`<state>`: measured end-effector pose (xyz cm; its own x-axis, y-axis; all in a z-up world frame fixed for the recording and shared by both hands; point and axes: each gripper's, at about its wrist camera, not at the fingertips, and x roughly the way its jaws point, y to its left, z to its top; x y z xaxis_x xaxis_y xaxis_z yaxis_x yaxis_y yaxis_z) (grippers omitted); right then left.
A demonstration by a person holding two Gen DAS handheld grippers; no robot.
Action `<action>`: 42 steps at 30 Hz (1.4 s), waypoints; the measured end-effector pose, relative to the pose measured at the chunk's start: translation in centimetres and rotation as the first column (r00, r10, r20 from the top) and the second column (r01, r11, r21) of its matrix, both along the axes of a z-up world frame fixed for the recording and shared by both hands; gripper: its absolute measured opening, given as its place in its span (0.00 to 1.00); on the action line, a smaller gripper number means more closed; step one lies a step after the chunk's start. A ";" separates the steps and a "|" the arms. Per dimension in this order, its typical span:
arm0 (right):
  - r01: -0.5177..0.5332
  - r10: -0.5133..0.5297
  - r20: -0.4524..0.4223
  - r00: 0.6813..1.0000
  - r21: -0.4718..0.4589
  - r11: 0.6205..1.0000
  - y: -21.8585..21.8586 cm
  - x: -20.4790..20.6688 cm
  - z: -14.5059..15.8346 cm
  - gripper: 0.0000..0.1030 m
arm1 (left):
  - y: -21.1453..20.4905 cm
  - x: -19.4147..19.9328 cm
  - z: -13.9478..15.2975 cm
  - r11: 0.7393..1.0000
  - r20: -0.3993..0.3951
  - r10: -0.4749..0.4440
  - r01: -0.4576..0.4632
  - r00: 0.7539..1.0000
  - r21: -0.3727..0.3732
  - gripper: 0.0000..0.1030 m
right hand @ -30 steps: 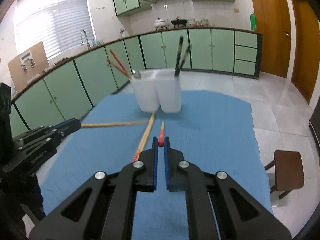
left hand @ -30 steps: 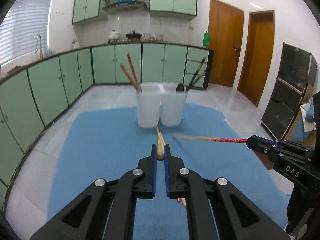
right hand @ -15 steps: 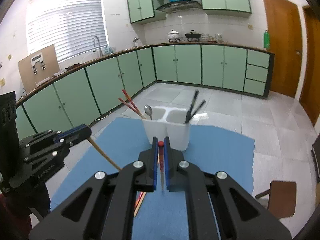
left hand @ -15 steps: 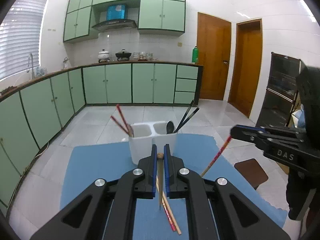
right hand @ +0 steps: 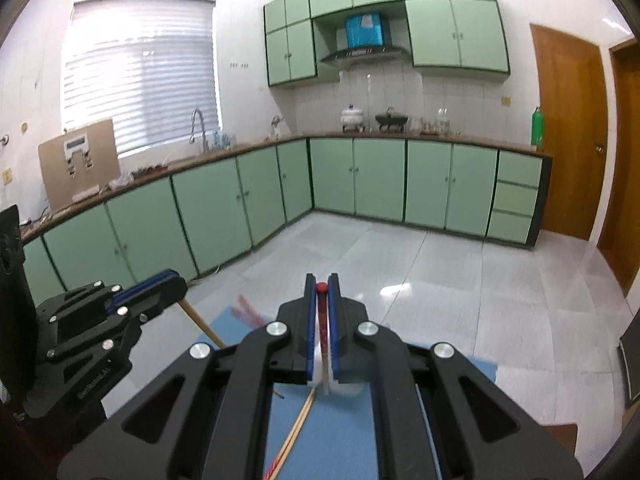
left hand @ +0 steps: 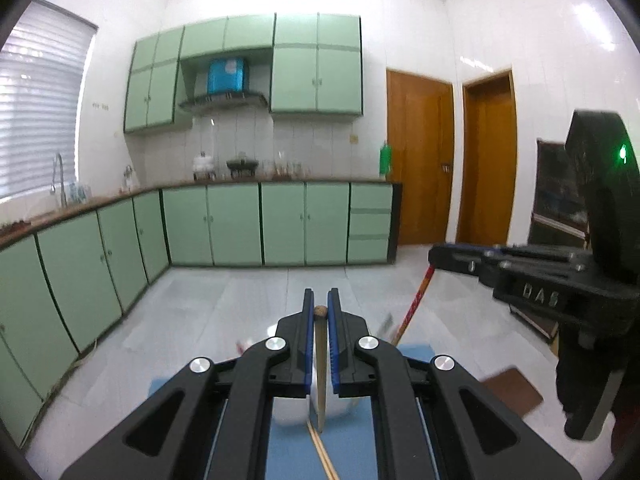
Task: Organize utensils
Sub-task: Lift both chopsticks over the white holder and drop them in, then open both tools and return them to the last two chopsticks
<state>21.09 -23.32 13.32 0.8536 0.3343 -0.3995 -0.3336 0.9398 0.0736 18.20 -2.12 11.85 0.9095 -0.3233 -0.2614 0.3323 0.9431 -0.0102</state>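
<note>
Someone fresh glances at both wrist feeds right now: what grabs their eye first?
Each gripper is clamped on a chopstick hanging down: the left gripper holds a plain wooden chopstick, the right gripper a red-tipped chopstick. Below them lie the blue mat and a partly hidden white holder.

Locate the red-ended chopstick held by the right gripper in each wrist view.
Left wrist: red-ended chopstick at right of centre, slanting down from the right gripper.
Right wrist: bottom centre, its red tip pinched between the blue pads.
Shared landmark: the green bottle on the counter.
</note>
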 end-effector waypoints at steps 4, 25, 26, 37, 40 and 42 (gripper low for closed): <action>0.035 -0.036 0.038 0.999 0.020 0.999 -0.4 2.8 1.6 0.05 | -0.5 2.5 1.8 0.999 0.069 0.032 -0.032 0.997 -0.010 0.06; 0.129 -0.130 -0.076 0.989 -0.023 0.991 0.4 9.5 -6.0 0.30 | -0.2 10.9 -5.2 0.995 -0.079 0.096 -0.098 0.992 -0.022 0.32; 0.134 -0.135 -0.070 0.988 -0.026 0.991 0.2 9.1 -5.9 0.34 | -0.1 10.7 -5.0 0.995 -0.073 0.096 -0.098 0.993 -0.019 0.35; 0.200 -0.201 -0.041 0.979 -0.019 0.980 -4.3 0.3 -9.9 0.81 | 1.9 2.3 -6.6 0.990 -0.050 0.140 -0.140 0.989 0.004 0.70; 0.203 -0.204 -0.082 0.976 -0.023 0.979 -4.4 -2.4 -13.2 0.87 | 2.6 -0.1 -9.6 0.988 -0.096 0.156 -0.156 0.983 -0.001 0.75; 0.198 -0.199 -0.122 0.972 -0.021 0.980 -4.2 -4.2 -15.7 0.88 | 3.1 -1.6 -12.3 0.985 -0.148 0.170 -0.171 0.974 0.004 0.75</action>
